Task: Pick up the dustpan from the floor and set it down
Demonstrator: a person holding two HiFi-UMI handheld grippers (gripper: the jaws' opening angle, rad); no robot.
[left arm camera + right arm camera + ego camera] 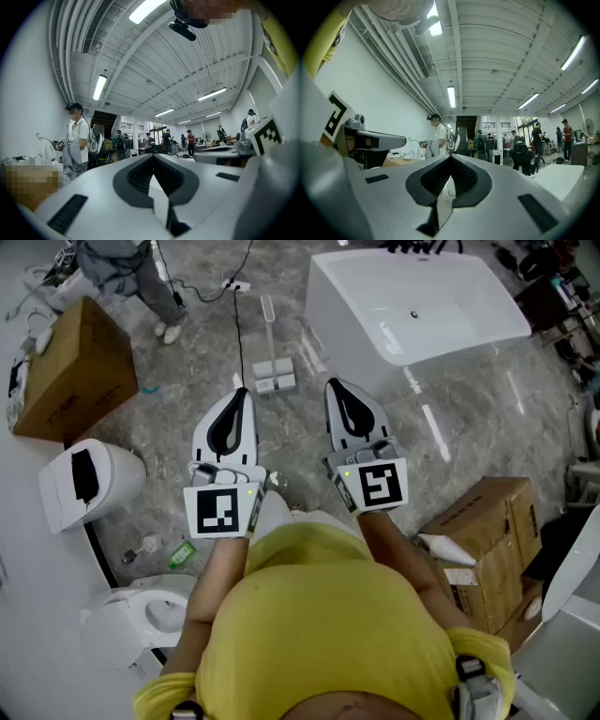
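Note:
The dustpan (273, 377) is a pale grey pan with a long upright handle. It stands on the marble floor in the head view, just beyond and between my two grippers. My left gripper (242, 393) is held level, its tip short of the pan's left side, and its jaws meet with nothing between them. The right gripper (333, 383) is level beside it, to the right of the pan, also shut and empty. In the left gripper view (153, 156) and the right gripper view (451, 156) the jaws close to a point, and the dustpan is hidden below them.
A white bathtub (412, 306) stands at the far right. Cardboard boxes sit at the left (75, 371) and near right (487, 531). Two white toilets (89, 484) (141, 620) stand at the left. A person (131, 273) stands far left, and a black cable (236, 324) runs across the floor.

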